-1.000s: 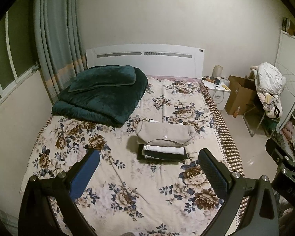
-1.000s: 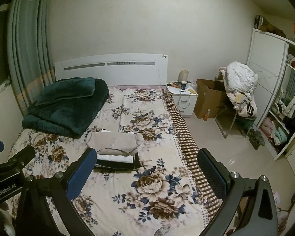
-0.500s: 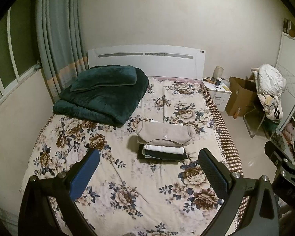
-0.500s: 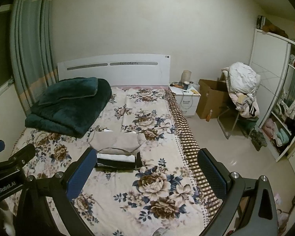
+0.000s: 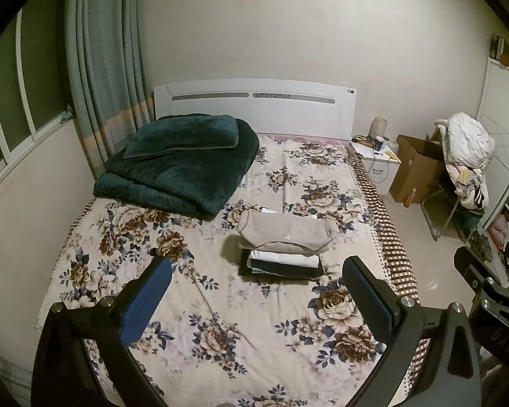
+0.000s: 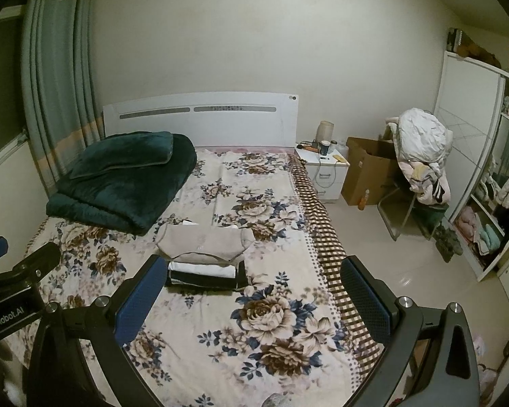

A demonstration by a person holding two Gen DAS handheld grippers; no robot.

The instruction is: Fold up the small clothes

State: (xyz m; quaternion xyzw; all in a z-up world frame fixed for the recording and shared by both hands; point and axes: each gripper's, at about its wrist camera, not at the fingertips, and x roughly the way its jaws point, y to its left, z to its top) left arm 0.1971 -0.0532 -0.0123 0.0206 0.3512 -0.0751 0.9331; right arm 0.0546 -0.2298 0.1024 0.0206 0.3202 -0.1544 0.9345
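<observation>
Where the right wrist view reaches past the bed (image 6: 254, 346) to an open wardrobe (image 6: 492, 203) with shelves of clothing, the left wrist view is taken up more by the window (image 5: 13, 101) and curtain (image 5: 105, 78) on the opposite side. A folded dark green blanket (image 5: 183, 173) is seen near the headboard in both views. The stack of folded clothes (image 5: 283, 251), topped by a beige garment over white and dark pieces, is set on the floral bedspread toward the middle of the bed, well apart from both tools. A cardboard box (image 6: 366, 173), a chair heaped with laundry (image 6: 420, 156) and a white nightstand (image 6: 325, 176) are shown more fully on the right side. The left hand-held gripper (image 5: 258, 298) is held wide open with nothing between its pads; the right hand-held gripper (image 6: 251, 295) is likewise spread wide and empty. Only in the right view can "GenRobot.AI" be read, on the body of the left tool at the frame's edge; on the right tool's body in the left view, markings are too blurred to read.
</observation>
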